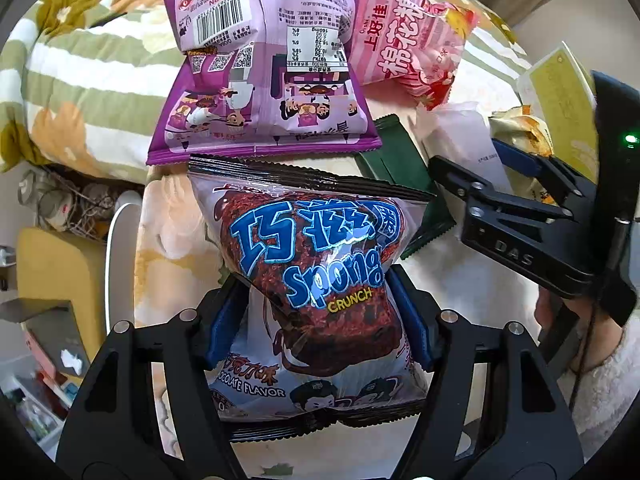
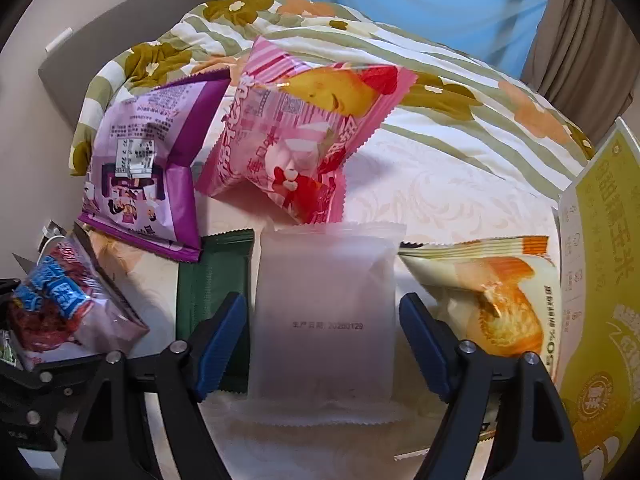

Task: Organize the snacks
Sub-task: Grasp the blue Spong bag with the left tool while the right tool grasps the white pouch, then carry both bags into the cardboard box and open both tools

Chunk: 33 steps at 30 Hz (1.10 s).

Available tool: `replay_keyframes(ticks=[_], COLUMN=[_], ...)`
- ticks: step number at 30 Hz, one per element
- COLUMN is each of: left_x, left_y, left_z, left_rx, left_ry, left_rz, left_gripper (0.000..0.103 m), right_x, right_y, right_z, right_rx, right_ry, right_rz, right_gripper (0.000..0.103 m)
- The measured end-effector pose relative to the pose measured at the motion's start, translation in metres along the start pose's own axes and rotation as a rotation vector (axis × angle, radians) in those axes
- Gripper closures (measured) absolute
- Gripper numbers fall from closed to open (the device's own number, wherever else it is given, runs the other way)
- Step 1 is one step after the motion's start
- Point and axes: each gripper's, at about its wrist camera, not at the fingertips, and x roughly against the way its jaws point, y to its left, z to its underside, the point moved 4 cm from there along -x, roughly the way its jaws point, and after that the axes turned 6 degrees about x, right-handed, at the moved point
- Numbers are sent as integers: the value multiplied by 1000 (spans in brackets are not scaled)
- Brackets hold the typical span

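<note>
Ahead of our left gripper (image 1: 320, 320) the purple bag (image 1: 264, 80) blocks the far path, its near edge just beside the chocolate bag (image 1: 316, 276) we hold. Pink bag (image 1: 404, 36) crowds far right. Right gripper (image 1: 516, 180) and green packet (image 1: 404, 176) close off the right side. Bare sheet (image 1: 168, 220) left of us is passable. Right side view: frosted packet (image 2: 324, 312) sits between the fingers, bread bag (image 2: 492, 292) and yellow box (image 2: 600, 280) wall the right; open sheet beyond.

Left claw (image 1: 318, 332) clamped tight, right claw (image 2: 322, 344) spread wide, both level.
</note>
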Motion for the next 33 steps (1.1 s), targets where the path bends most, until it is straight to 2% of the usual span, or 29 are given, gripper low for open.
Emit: replay_keyframes(ticks=[6,11,17,25,33], left_x=[8,19,41,90,133], left_y=[2,5,6,-4,-49], left_z=[3,-1,-5,-20,-48], left_rx=[-5,-21,-53,-130,-223], left_ry=[-13,-30,-71,-174,-272], left_rz=[6,20,41,70,149], left_gripper=[38,38,38,38,38], right_x=[-6,0,26,89,167], right_y=[1,5,18,23,4], right_z=[3,5,6,-5,-1], right_rx=[15,10,-18,-115,-226], right_ry=[10,8,-24,-119,-216], right_rz=[26,16,-4,-10,60], right_gripper=[43,45,45,45,45])
